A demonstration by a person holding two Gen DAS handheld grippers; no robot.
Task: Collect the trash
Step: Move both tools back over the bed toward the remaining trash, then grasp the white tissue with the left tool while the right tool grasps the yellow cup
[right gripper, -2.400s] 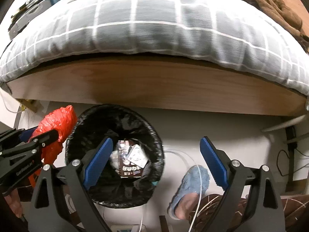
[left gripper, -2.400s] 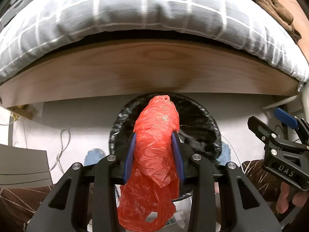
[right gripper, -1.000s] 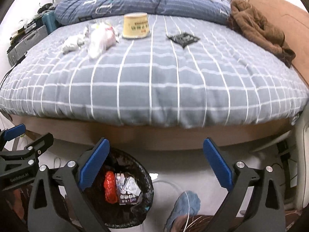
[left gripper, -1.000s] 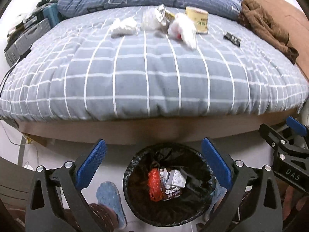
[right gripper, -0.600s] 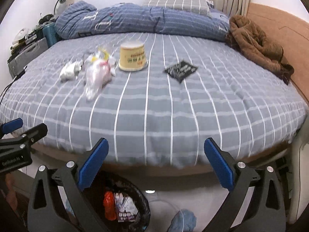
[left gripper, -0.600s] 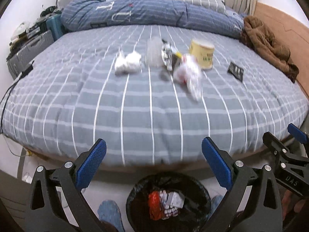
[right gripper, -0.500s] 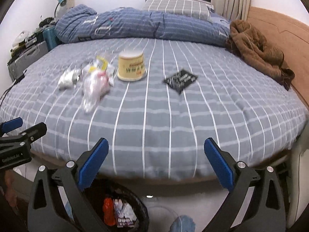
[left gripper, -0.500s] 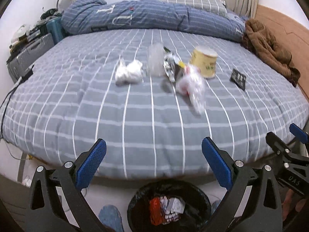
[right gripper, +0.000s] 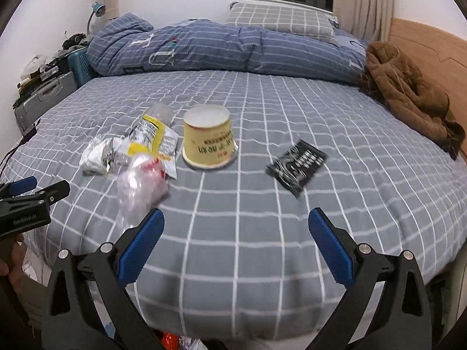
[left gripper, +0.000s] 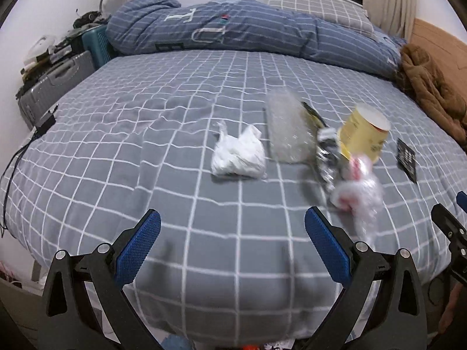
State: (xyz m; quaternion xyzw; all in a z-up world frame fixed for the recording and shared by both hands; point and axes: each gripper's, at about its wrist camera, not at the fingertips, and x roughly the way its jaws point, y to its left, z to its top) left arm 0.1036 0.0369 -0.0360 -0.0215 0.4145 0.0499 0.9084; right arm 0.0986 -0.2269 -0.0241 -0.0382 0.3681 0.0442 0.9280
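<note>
Trash lies on the grey checked bed. A crumpled white bag, a clear cup, a yellow-and-silver wrapper, an upturned yellow paper tub, a clear plastic bag with red print and a black sachet sit mid-bed. My left gripper is open above the bed's near edge, short of the white bag. My right gripper is open too, short of the tub and sachet. Both are empty.
A blue striped duvet and a checked pillow lie at the far side. A brown garment rests by the wooden headboard at right. Suitcases and clutter stand at left. Red trash in the bin peeks in below.
Both grippers have risen from the bin and tilted up toward the bed top. The red bag has left the left gripper, now open, and lies in the bin.
</note>
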